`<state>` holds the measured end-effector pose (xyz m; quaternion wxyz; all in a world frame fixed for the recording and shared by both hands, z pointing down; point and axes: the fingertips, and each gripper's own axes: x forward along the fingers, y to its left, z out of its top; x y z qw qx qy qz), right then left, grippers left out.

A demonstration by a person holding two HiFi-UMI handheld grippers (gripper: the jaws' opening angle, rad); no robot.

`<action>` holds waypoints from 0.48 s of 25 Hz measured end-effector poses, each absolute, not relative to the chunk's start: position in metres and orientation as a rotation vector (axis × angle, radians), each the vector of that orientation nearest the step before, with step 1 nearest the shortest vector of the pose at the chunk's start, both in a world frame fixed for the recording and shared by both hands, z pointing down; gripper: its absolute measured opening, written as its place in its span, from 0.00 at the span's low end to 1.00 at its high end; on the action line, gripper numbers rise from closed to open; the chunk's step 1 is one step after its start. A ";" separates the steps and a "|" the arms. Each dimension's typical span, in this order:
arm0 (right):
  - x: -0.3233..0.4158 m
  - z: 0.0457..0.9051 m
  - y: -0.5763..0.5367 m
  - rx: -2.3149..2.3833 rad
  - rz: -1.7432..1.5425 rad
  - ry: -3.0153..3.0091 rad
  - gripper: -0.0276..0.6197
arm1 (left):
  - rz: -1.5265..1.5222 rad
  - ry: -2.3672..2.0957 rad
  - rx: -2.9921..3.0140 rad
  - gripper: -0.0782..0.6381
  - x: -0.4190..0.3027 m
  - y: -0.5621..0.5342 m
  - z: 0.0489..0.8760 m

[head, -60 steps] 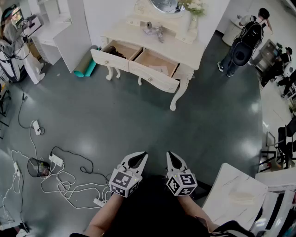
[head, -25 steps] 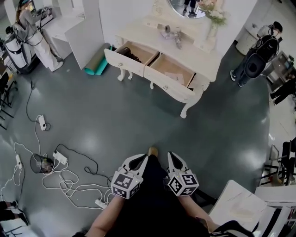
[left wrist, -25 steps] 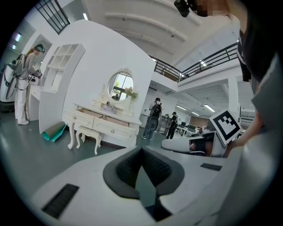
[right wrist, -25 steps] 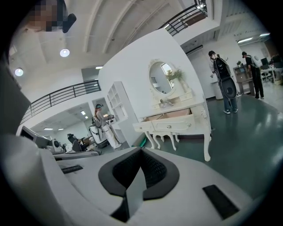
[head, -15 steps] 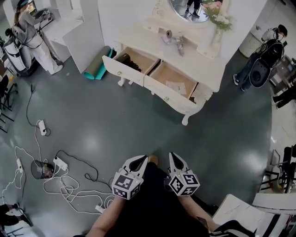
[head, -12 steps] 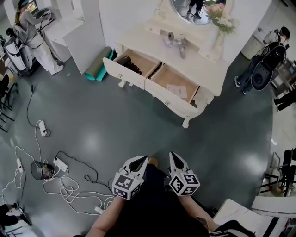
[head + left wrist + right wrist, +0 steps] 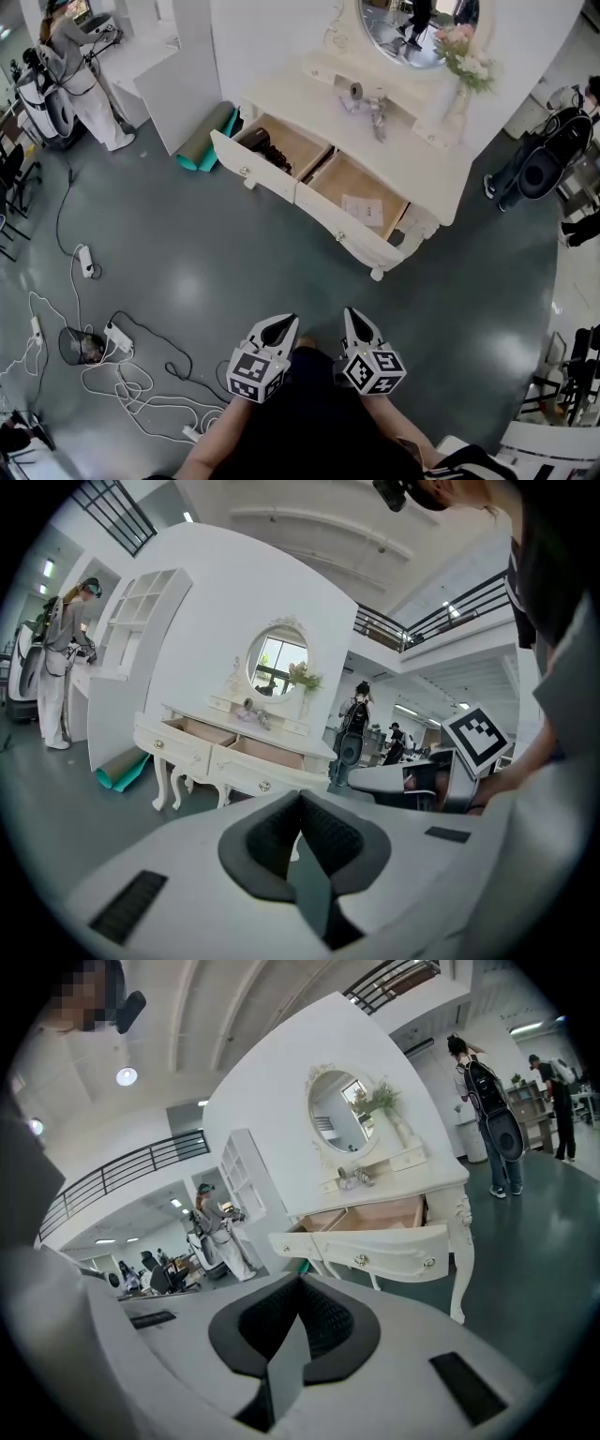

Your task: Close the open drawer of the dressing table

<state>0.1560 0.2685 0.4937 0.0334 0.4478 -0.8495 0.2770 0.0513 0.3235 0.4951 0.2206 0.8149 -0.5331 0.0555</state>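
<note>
The white dressing table [image 7: 403,131] stands ahead by the wall, with an oval mirror [image 7: 412,28] above it. Both of its drawers are pulled out. The left drawer [image 7: 267,155] holds a dark object, and the right drawer [image 7: 361,211] holds a sheet of paper. My left gripper [image 7: 286,320] and right gripper [image 7: 350,313] are held low in front of me, well short of the table, jaws together with nothing in them. In the left gripper view, the left gripper [image 7: 301,794] faces the drawers [image 7: 225,752]. The right gripper [image 7: 300,1279] faces the right drawer's front [image 7: 389,1251].
A green rolled mat [image 7: 208,136] lies left of the table beside a white panel [image 7: 178,84]. Cables and power strips [image 7: 112,347] sprawl on the floor at the left. A person [image 7: 75,66] stands far left. A black backpack [image 7: 548,159] is at the right.
The dressing table has drawn closer and lower in the head view as I walk toward it. Both grippers keep the same pose, shut and side by side.
</note>
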 end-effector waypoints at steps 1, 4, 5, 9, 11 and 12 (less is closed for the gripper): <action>0.157 0.495 0.262 1.374 0.858 -2.614 0.06 | 0.155 -1.480 2.252 0.13 0.052 0.317 0.496; 0.161 0.497 0.243 1.366 0.866 -2.611 0.06 | 0.160 -1.495 2.238 0.13 0.053 0.300 0.499; 0.163 0.498 0.237 1.363 0.864 -2.611 0.06 | 0.159 -1.504 2.233 0.13 0.054 0.295 0.500; 0.174 0.502 0.212 1.365 0.859 -2.609 0.06 | 0.160 -1.533 2.227 0.13 0.060 0.269 0.505; 0.183 0.505 0.201 1.382 0.874 -2.600 0.06 | 0.163 -1.541 2.224 0.13 0.065 0.257 0.507; 0.187 0.507 0.197 1.393 0.889 -2.594 0.06 | 0.163 -1.544 2.222 0.13 0.067 0.253 0.508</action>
